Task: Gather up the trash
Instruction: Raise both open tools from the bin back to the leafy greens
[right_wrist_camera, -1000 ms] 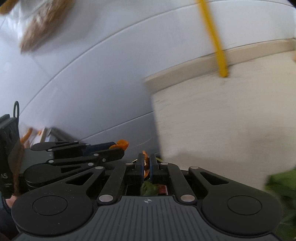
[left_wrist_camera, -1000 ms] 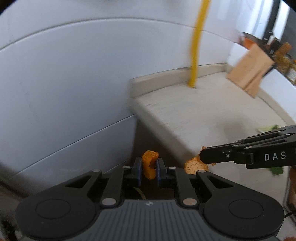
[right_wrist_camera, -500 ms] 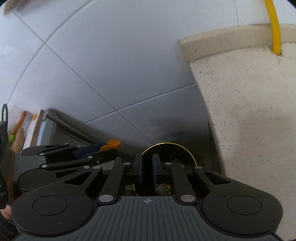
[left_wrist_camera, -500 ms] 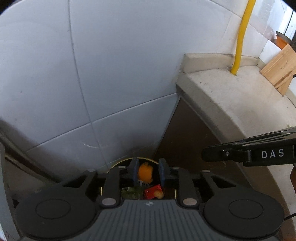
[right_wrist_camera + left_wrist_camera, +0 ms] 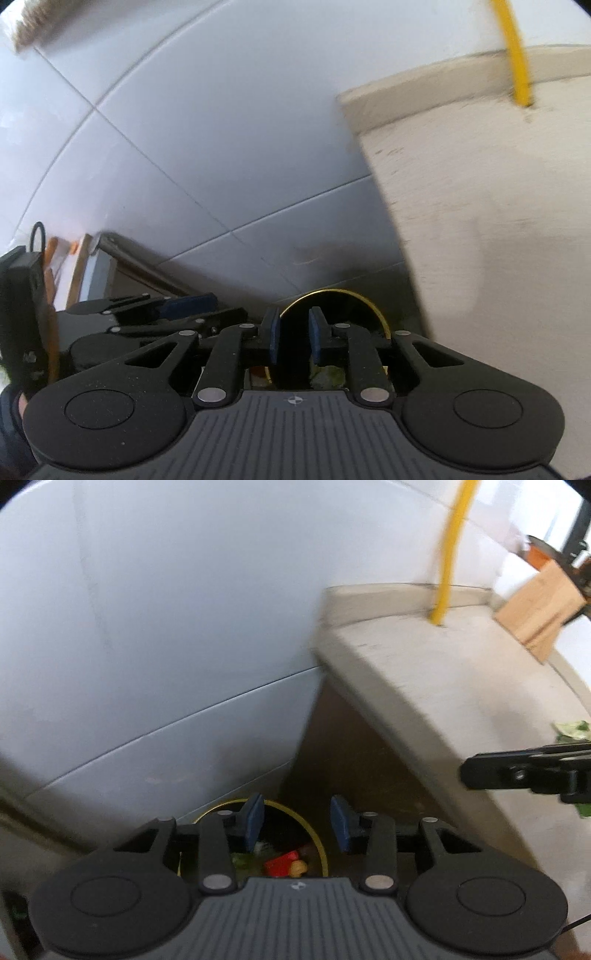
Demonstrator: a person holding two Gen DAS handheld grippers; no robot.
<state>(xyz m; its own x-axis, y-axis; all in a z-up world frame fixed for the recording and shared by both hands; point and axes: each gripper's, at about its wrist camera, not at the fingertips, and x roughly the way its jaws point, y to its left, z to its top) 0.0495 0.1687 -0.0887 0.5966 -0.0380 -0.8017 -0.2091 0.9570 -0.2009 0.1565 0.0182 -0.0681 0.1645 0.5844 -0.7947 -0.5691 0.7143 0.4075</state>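
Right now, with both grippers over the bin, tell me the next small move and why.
Probably lift the left gripper back toward the counter: its opening jaws hold nothing, scraps lie in the gold-rimmed bin below, and green scraps remain there. The right gripper is empty too.

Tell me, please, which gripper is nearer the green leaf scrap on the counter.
Right. The right gripper hangs beside the counter edge, toward the leaf scrap; the left gripper sits farther off, above the bin. Both jaws are opening, empty.
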